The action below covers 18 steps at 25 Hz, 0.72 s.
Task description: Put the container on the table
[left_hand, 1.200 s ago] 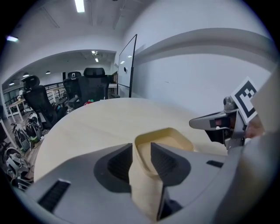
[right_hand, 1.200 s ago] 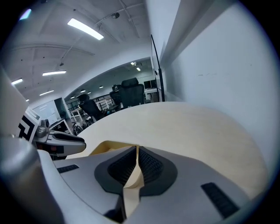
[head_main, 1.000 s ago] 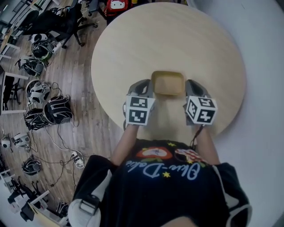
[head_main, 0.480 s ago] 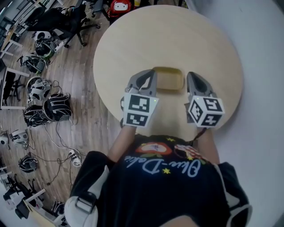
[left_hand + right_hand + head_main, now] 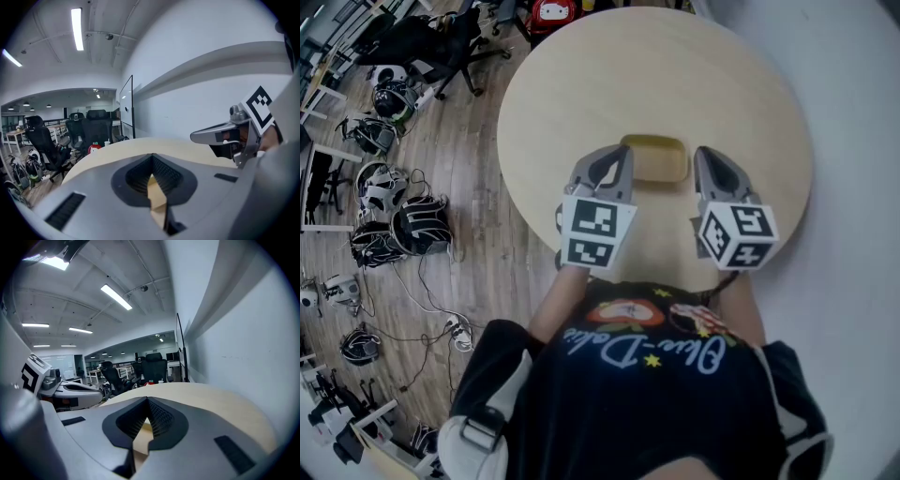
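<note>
A shallow yellow container (image 5: 656,160) lies flat on the round wooden table (image 5: 694,84), near its front edge. My left gripper (image 5: 617,153) hovers above the table just left of the container, and my right gripper (image 5: 705,155) hovers just right of it. Neither touches it. In the left gripper view the left gripper (image 5: 152,158) has its jaws shut with nothing between them, only table surface showing beyond. The right gripper (image 5: 146,402) looks the same in its own view, shut and empty. Each gripper view shows the other gripper alongside: the right gripper (image 5: 225,136) and the left gripper (image 5: 70,390).
Office chairs (image 5: 422,42) stand on the wooden floor to the left, with several helmets and bags (image 5: 394,225) and cables. A red object (image 5: 551,14) sits past the table's far edge. A white surface (image 5: 853,141) borders the table on the right.
Both grippers have risen off the table toward the camera and now hover beside the container. The container stays where it lay on the table.
</note>
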### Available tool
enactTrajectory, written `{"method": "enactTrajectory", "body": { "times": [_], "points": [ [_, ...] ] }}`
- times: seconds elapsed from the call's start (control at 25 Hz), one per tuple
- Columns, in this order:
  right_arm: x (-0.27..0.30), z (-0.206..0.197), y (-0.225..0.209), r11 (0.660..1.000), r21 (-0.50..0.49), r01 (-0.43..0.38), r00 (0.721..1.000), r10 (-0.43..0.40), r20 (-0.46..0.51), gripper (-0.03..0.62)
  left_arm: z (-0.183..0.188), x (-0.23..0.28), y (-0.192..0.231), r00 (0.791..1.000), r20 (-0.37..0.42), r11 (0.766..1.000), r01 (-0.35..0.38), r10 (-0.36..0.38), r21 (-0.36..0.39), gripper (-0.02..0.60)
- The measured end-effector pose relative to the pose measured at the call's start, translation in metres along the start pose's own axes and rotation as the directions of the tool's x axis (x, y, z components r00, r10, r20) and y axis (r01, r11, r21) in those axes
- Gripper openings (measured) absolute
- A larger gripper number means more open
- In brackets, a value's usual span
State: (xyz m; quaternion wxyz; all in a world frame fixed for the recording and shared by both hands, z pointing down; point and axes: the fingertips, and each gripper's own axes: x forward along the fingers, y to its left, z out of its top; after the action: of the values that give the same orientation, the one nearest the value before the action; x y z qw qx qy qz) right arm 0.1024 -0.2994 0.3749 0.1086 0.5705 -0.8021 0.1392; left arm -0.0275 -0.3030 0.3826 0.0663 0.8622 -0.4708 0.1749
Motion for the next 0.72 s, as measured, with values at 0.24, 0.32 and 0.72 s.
{"method": "enactTrajectory", "body": {
  "times": [0.24,0.32,0.72],
  "points": [
    [-0.0014,0.0015,0.0036,1.000,-0.011,-0.008,1.000,0.008,-0.012,0.000,-0.0021,-0.0048,0.0020,1.000,-0.008,1.000,-0.007,0.007,-0.016,0.000],
    [-0.0039,0.0003,0.0034,1.000,-0.010,-0.009,1.000,0.009,-0.013,0.000,-0.0038,-0.0066,0.0006,1.000,-0.012,1.000,-0.010,0.010,-0.021,0.000],
    [-0.0066,0.0005,0.0055,1.000,-0.012,-0.018,1.000,0.018,-0.004,0.000,-0.0077,-0.0091,-0.0011,1.000,-0.015,1.000,-0.010,0.009,-0.014,0.000]
  ]
}}
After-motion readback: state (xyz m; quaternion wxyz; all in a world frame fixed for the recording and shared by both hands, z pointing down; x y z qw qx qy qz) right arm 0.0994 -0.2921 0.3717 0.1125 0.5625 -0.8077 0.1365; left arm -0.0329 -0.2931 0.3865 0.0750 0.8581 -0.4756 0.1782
